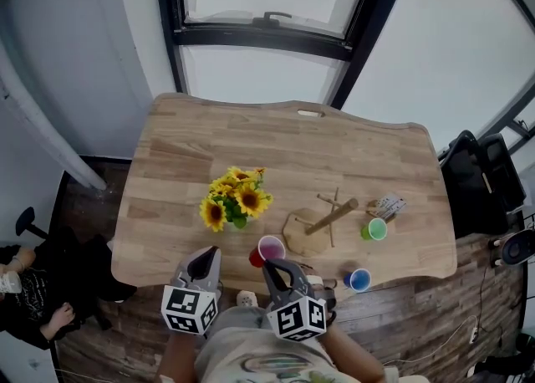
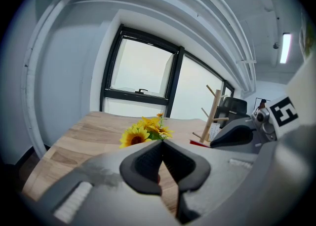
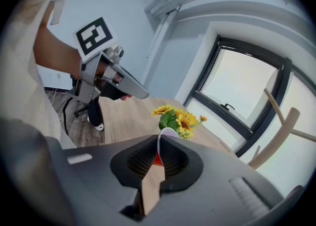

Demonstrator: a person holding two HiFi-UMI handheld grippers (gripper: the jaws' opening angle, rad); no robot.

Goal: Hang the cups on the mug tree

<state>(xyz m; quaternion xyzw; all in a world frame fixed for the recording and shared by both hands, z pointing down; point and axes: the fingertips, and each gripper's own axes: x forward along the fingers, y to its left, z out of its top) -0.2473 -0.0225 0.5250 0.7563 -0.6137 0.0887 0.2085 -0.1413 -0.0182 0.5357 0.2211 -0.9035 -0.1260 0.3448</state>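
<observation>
A pale wooden table (image 1: 276,143) stands under a black-framed window, with a bunch of yellow sunflowers (image 1: 236,199) near its middle and dark plank flooring around it. The wooden mug tree (image 1: 322,222), a flat base with a slanting stem and thin pegs, is towards the table's near right. A green plastic cup (image 1: 374,229) lies just right of the tree, and a blue plastic cup (image 1: 359,279) sits at the near edge.

The right gripper (image 1: 280,271) pinches the wall of a red cup with a pale inside (image 1: 269,249). In the right gripper view the cup's white rim (image 3: 168,131) stands edge-on between the nearly closed pads. The cup is at the table's near edge, just left of the tree's base, with its mouth facing up towards the head camera. The tree's pegs lie to the right of the jaws and a little beyond them, so the right hand is plainly the nearer one. To catch a peg, the cup will probably need tipping.

The left gripper (image 1: 207,257) hovers to the left of the cup, its jaws pressed together at the tips with nothing between them.

No view shows a handle on the red cup. Whether the cup is clear of the tabletop cannot be told from above. In the right gripper view only part of the tree's stem (image 3: 276,131) shows.
</observation>
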